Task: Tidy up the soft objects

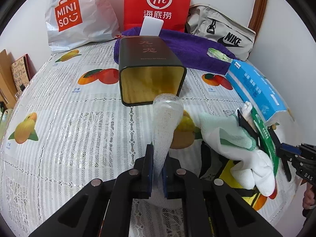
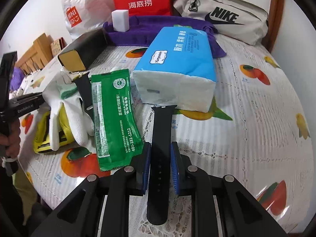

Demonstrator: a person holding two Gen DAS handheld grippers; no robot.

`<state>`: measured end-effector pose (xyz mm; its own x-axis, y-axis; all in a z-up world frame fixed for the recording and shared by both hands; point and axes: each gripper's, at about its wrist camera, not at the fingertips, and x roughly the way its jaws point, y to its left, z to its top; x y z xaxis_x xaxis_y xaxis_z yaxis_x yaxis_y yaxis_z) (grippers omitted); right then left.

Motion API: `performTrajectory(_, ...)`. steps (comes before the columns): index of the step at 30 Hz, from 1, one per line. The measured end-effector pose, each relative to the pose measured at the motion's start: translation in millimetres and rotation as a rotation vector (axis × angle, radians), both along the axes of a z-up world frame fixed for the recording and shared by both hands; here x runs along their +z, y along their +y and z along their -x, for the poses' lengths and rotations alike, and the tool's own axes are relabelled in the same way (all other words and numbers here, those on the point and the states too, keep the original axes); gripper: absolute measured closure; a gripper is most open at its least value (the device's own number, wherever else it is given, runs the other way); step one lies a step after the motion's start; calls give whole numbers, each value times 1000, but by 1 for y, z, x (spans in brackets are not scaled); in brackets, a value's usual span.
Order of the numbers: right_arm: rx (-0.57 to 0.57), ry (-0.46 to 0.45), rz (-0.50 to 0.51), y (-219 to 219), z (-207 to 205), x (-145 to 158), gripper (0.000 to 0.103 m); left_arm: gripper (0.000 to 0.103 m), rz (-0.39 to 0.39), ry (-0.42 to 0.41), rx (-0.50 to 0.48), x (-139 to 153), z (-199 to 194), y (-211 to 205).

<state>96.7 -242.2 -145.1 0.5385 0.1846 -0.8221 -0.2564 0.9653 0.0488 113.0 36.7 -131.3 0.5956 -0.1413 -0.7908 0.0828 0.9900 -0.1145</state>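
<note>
My left gripper (image 1: 157, 165) is shut on a white foam net sleeve (image 1: 166, 118) and holds it out toward the open mouth of a black tin (image 1: 151, 69) lying on its side. My right gripper (image 2: 160, 159) is shut on a black watch strap (image 2: 161, 150) that points toward the blue tissue pack (image 2: 177, 65). A second black strap (image 2: 84, 89), a green sachet (image 2: 114, 116) and white gloves (image 2: 65, 114) lie to the left of it. The right gripper shows at the left view's right edge (image 1: 284, 154).
A purple towel (image 1: 189, 49) with a white block (image 1: 151, 27) lies behind the tin. A Miniso bag (image 1: 77, 13), a red bag (image 1: 158, 2) and a Nike pouch (image 1: 223, 31) line the wall. A yellow item (image 2: 42, 138) lies under the gloves.
</note>
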Motion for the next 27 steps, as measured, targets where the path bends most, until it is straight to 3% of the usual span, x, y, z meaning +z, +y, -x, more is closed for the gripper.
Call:
performTrajectory(8, 0, -17, -11, -3, 16, 17, 83, 95, 19, 2, 1, 9, 9, 3)
performTrajectory(16, 17, -74, -43, -6, 29, 46, 83, 95, 12, -36, 15, 37, 12, 4)
performTrajectory(27, 16, -145, -76, -7, 13, 84, 83, 95, 32, -82, 34, 77, -5, 11)
